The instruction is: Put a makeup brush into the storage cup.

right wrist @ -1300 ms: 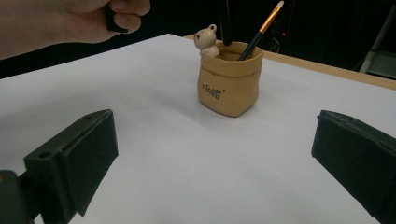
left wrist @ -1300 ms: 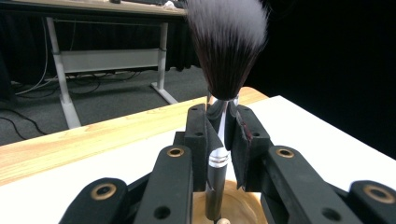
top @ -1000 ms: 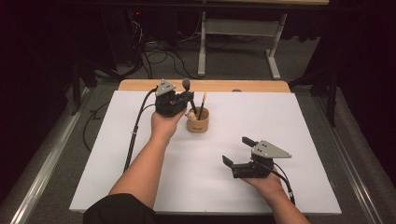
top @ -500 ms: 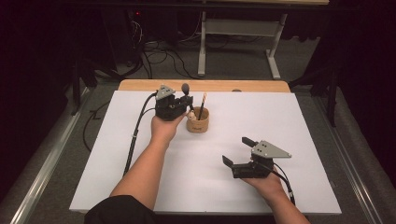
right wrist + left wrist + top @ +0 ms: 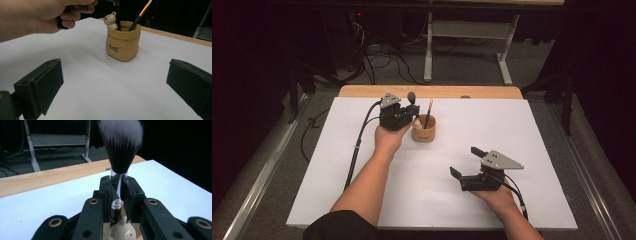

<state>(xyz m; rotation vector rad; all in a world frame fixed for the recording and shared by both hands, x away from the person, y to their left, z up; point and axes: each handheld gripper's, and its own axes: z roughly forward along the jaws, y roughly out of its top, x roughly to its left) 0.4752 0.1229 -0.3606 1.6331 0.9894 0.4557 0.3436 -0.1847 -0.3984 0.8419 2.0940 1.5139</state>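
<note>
left gripper (image 5: 119,195) clamped tight on the makeup brush (image 5: 120,147), gripping its thin handle just under the bristles; brush upright, lower end in the tan bag-shaped pot (image 5: 424,129) w/ a little bear figure (image 5: 110,20). pot sits on the white table (image 5: 337,165), also has a pencil (image 5: 140,15). right gripper (image 5: 468,162) jaws wide apart, nothing in them, resting well apart from pot.

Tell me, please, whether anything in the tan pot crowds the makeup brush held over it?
Little does. The left gripper holds the makeup brush upright in the pot; a bear figure sits beside its handle and a thin pencil leans opposite.
</note>
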